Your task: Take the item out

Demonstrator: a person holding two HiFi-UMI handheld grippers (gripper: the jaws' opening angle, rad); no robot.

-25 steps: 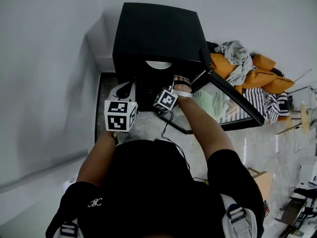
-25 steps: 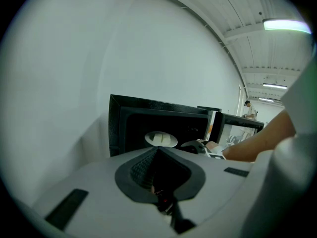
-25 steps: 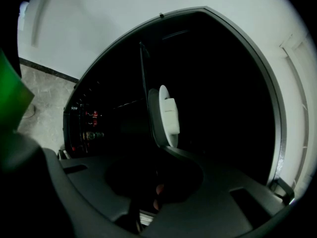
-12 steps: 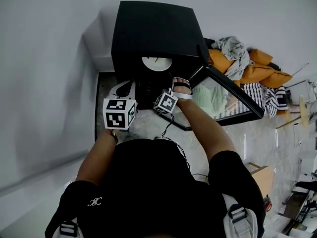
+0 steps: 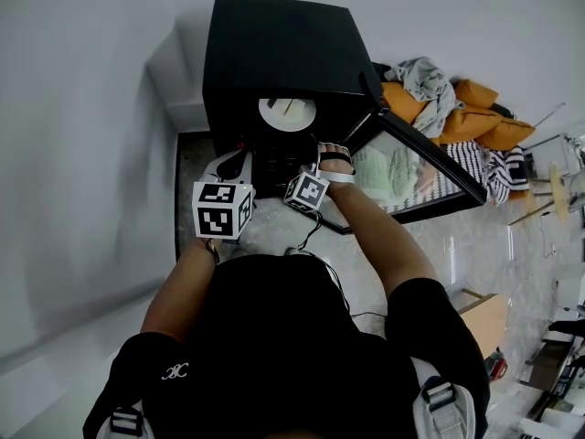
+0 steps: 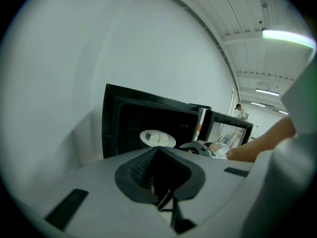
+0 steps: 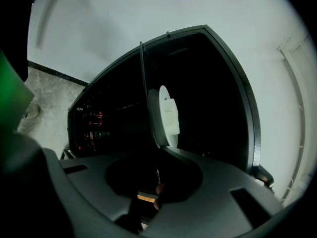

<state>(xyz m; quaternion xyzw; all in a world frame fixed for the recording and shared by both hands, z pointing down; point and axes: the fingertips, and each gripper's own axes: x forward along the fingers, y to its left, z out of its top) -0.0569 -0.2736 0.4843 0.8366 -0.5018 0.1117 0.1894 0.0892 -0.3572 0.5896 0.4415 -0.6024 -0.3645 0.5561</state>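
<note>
A white plate (image 5: 287,112) with a pale piece of food on it sticks out of the open front of a black cabinet (image 5: 274,53). My right gripper (image 5: 312,144) is shut on the plate's near rim. In the right gripper view the plate (image 7: 163,114) stands edge-on and its rim runs down into the right gripper (image 7: 158,155). My left gripper (image 5: 230,165) hangs left of the opening, shut and holding nothing. From the left gripper view the plate (image 6: 157,138) shows in the dark opening beyond the left gripper (image 6: 157,155).
The cabinet's glass door (image 5: 416,167) swings open to the right. Orange cushions and clothes (image 5: 457,117) are piled behind it. A white wall (image 5: 91,135) runs along the left. A cardboard box (image 5: 480,323) sits on the marble floor. A person (image 6: 239,111) stands far off.
The plate has slid out of the cabinet toward me: only a sliver showed a second ago, and the whole disc shows now. The left gripper has barely moved.
</note>
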